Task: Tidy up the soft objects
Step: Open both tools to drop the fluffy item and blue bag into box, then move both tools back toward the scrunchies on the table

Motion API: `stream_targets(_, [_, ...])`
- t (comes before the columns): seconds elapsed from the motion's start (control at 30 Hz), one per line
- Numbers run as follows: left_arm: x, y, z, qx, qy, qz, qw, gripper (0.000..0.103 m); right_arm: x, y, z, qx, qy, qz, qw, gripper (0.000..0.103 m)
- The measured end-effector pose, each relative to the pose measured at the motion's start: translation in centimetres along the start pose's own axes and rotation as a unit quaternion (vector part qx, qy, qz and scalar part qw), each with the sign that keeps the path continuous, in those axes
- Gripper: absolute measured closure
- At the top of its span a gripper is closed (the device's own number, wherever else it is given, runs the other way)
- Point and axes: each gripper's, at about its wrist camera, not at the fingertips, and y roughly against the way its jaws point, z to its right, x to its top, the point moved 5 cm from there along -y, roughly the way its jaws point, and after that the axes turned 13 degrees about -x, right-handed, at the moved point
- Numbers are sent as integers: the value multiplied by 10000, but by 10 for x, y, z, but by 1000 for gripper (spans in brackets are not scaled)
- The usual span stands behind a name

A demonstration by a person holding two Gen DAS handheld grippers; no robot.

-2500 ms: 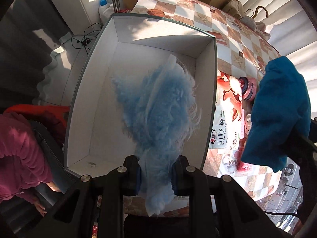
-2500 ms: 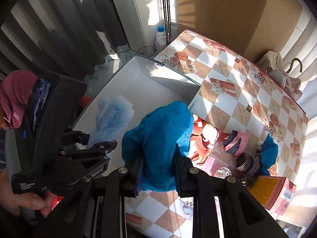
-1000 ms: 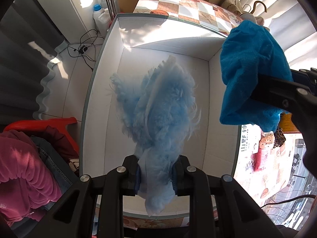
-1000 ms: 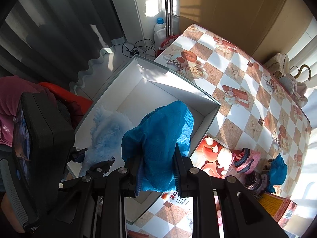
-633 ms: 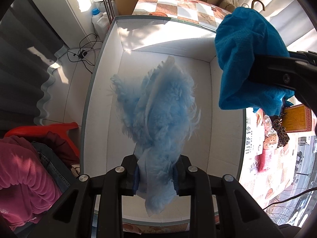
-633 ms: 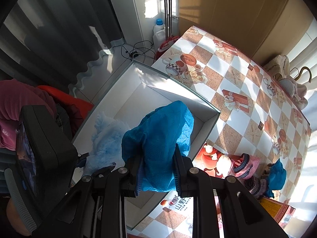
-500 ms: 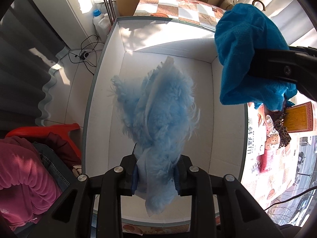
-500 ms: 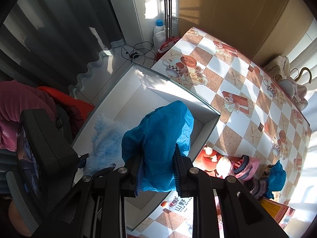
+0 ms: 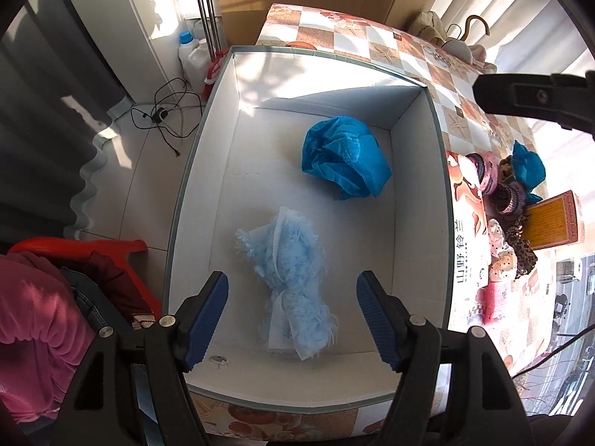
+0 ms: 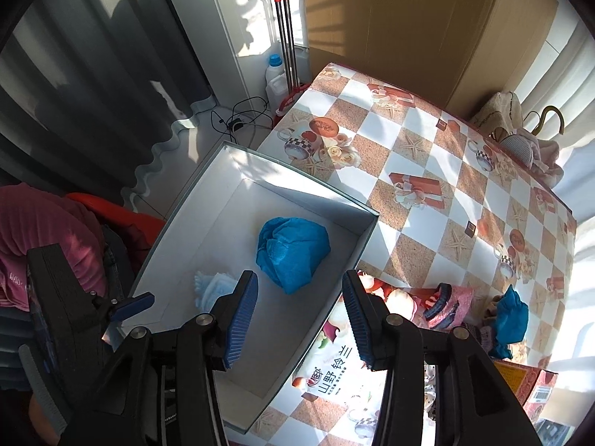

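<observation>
A white open box (image 9: 444, 200) (image 10: 360, 249) sits at the table's left edge. A fluffy light blue cloth (image 9: 293, 282) (image 10: 210, 288) lies on its floor near the front. A crumpled teal cloth (image 9: 344, 161) (image 10: 292, 252) lies on its floor toward the back. My left gripper (image 9: 293, 317) is open and empty above the fluffy cloth. My right gripper (image 10: 297, 314) is open and empty above the teal cloth. Its dark body shows at the upper right of the left wrist view.
Right of the box lie another teal cloth (image 9: 526, 167) (image 10: 511, 316), a pink knitted item (image 10: 446, 306), patterned small fabrics (image 9: 513, 241) and an orange carton (image 9: 554, 221). A printed packet (image 10: 334, 368) lies beside the box. A red stool with clothes (image 9: 74, 260) stands at the left.
Both grippers opened and let go. The fluffy cloth and the teal cloth dropped onto the box floor. Both grippers now sit higher above the box.
</observation>
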Motion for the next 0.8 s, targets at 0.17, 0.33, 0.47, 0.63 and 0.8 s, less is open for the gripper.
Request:
stream_targets(0.17, [-6,3,-2,-192,84,85,9997,26,-26,-4,22,-87,-233,-175,9995,54])
stream_targets(0.33, [-8,10,-7,-572,369,249,9974,25,-53,0,41,-64,-516,-269,9983,54])
stream_targets(0.47, [-10,14,-11,-547,448,303,9970,25,-72,10,48,-117,-535,-171,9984,54])
stream_targets(0.63, [-14,16,-1,-477,207,186,9985,25,-110,12,68,-270,-605,-194,9976,54])
stream_targets(0.8, [-19,14,43,-595,-354,34,9976,25,-168,-3,98,-371,-1004,-607,9924,54])
